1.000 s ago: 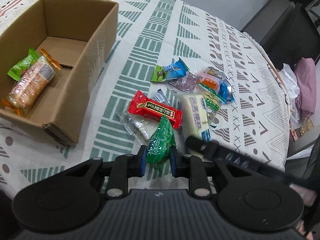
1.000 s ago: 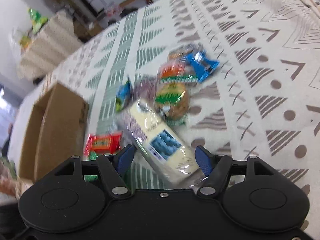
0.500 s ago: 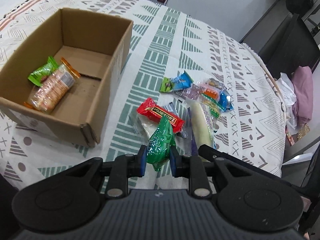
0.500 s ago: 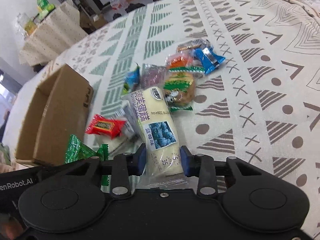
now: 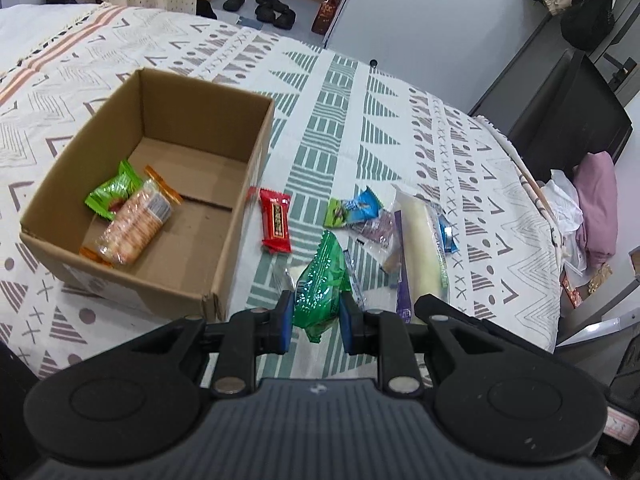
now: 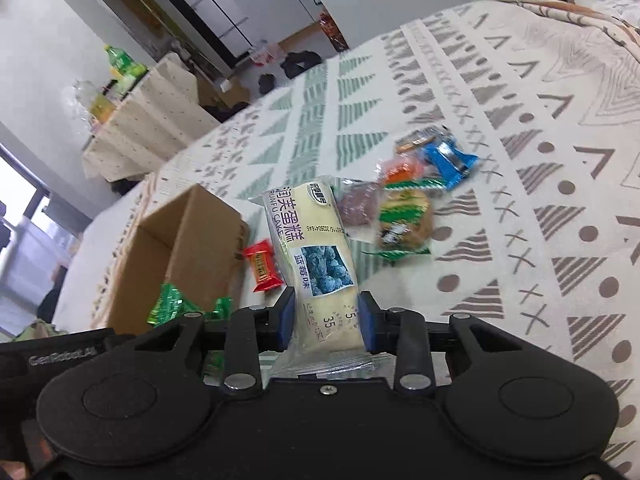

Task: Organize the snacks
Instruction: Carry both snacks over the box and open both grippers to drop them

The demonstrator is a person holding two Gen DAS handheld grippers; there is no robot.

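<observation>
1. The left hand-held gripper [image 5: 313, 316] is clenched on a green foil packet [image 5: 320, 286] – light, crinkly and slick, so the hold near its lower sealed end suits it; it hangs free above the tabletop [image 5: 344, 128].
2. The right hand-held gripper [image 6: 327, 320] is clamped across the lower end of a blueberry cake pack [image 6: 310, 256]. The cake looks soft and squashable in a loose slippery wrapper, so I judge a light squeeze on the body, not the seam, is safest.
3. The cardboard box [image 5: 256, 184] sits at 10 o'clock from the left gripper and already holds a cracker pack [image 5: 134, 226] and a small green packet [image 5: 112, 196].
4. A red bar [image 5: 276, 220] lies at 11 o'clock beside the box wall; the remaining loose snacks [image 6: 404, 216] cluster at 1 o'clock of the right gripper.
5. Against a second ago – the cake pack was lying on the cloth between open fingers and is now gripped and lifted, and the left gripper has risen, carrying its packet clear of the pile, with the red bar shifted toward the box.
</observation>
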